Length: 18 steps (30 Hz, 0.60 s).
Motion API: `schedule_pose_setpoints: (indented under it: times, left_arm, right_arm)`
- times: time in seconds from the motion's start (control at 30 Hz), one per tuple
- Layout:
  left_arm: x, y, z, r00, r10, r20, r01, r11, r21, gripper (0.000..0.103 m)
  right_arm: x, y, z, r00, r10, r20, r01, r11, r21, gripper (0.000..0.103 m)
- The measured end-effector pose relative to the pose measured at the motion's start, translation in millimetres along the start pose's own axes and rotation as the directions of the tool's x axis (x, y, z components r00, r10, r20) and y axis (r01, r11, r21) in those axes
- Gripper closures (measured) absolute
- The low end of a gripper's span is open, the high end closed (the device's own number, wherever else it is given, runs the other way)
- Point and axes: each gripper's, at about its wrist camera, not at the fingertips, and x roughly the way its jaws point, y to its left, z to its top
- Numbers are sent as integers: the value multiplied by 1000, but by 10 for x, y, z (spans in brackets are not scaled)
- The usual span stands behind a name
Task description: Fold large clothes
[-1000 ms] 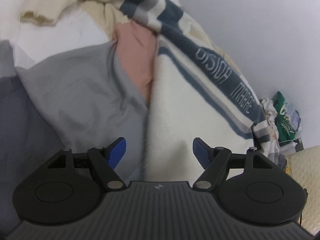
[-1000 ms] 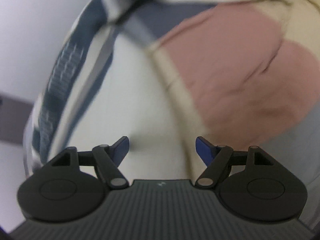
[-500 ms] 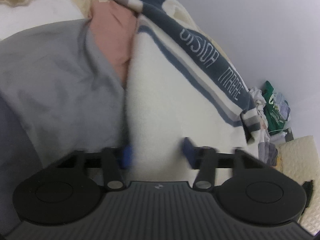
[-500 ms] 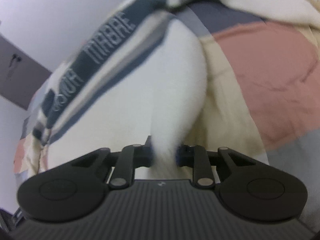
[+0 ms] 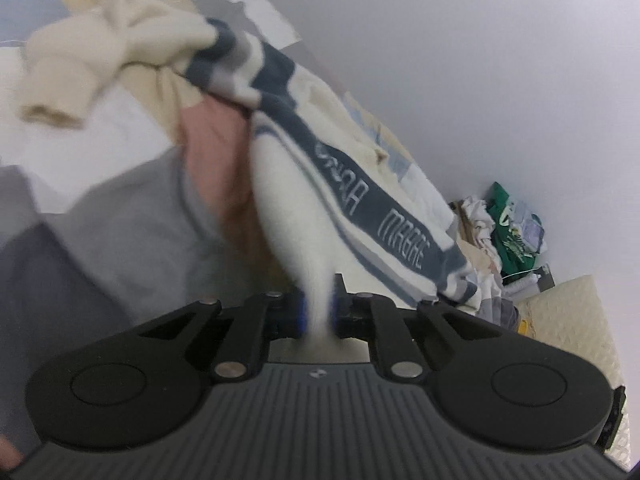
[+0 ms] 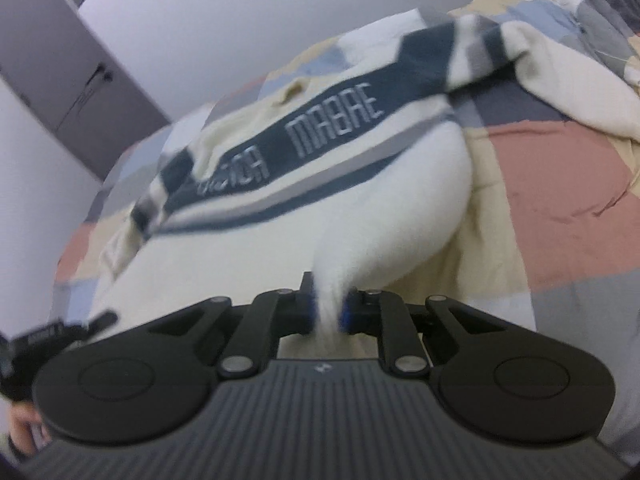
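Bunching into two pinched folds, the cream sweater (image 6: 256, 236) with its dark blue lettered band lies spread over the patchwork quilt (image 6: 560, 184) on the bed. The left hand-held gripper (image 5: 318, 312) is clamped on a fold of its white cloth, and the right hand-held gripper (image 6: 329, 314) is clamped on another. At 3 o'clock in the left view a heap of clothes (image 5: 504, 232) sits by the wall. At 10 o'clock in the right view stands a grey door (image 6: 60, 68).
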Motion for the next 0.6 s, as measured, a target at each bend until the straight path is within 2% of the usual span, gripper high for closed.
schedule_pose_setpoints:
  times: [0.1,0.2,0.3,0.43,0.53,0.57,0.6]
  left_arm:
    - [-48,66,-11,997,69,-40,-68,998,6,92]
    - [-12,140,-58,985,155,-76,-154,988,20,92]
    - [55,208,-62,977,183,-112,-181,983,29,92]
    - [70,175,-43,971,208,-115,-203,978,50,91]
    - [34,83,-23,966,232,-118,-221,970,100,83]
    - [26,50,-21,963,244,-114,-231,966,112,77]
    - [4,11,-18,960,257,-110,-242,962,127,69]
  right_arm:
    - [-40,124,-132,997,-47,-61,44,998,-46,88]
    - [77,166,-315,984,-119,-129,110,991,-75,88]
    - [250,138,-431,970,-158,-186,152,987,-49,87]
    - [298,153,-479,968,-169,-185,163,985,-48,85]
    - [205,158,-465,971,-160,-178,154,987,-44,83]
    - [173,163,-454,972,-158,-176,151,987,-48,80]
    - [138,162,-440,972,-158,-176,151,987,-54,72]
